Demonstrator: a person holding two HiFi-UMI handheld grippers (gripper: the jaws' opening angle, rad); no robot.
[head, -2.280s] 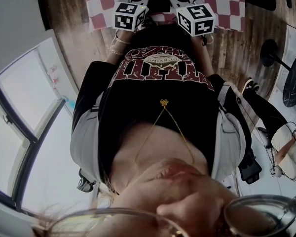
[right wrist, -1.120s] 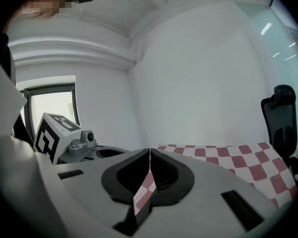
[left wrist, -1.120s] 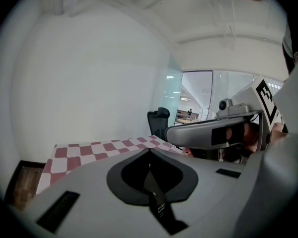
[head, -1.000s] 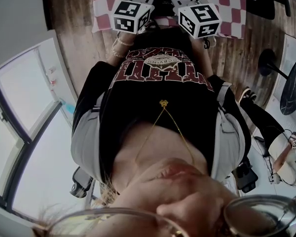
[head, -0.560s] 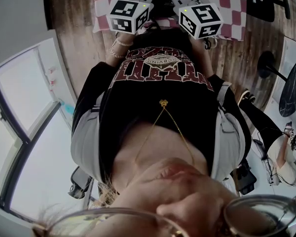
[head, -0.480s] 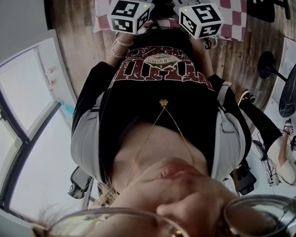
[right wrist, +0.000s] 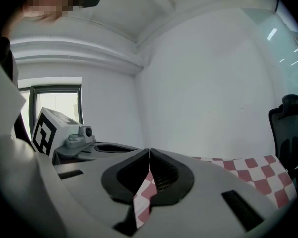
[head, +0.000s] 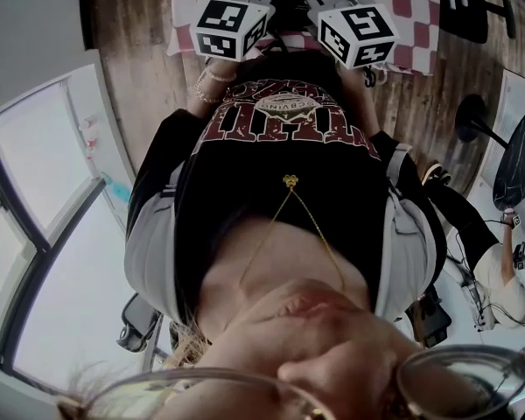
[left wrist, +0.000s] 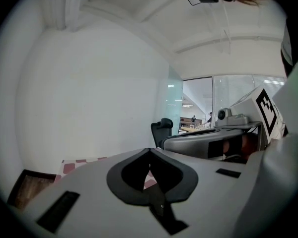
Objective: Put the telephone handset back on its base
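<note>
Both idle: my left gripper (left wrist: 150, 149) and right gripper (right wrist: 149, 151) are pinched closed on nothing, near the checked cloth (right wrist: 248, 168) (no telephone in sight), likely awaiting the start.

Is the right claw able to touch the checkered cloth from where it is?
Probably yes. The right claw is shut and empty, and the cloth lies just below and ahead of its tips, with nothing showing between them. The claw seems aimed over the cloth rather than down at it, so it would likely need to dip.
</note>
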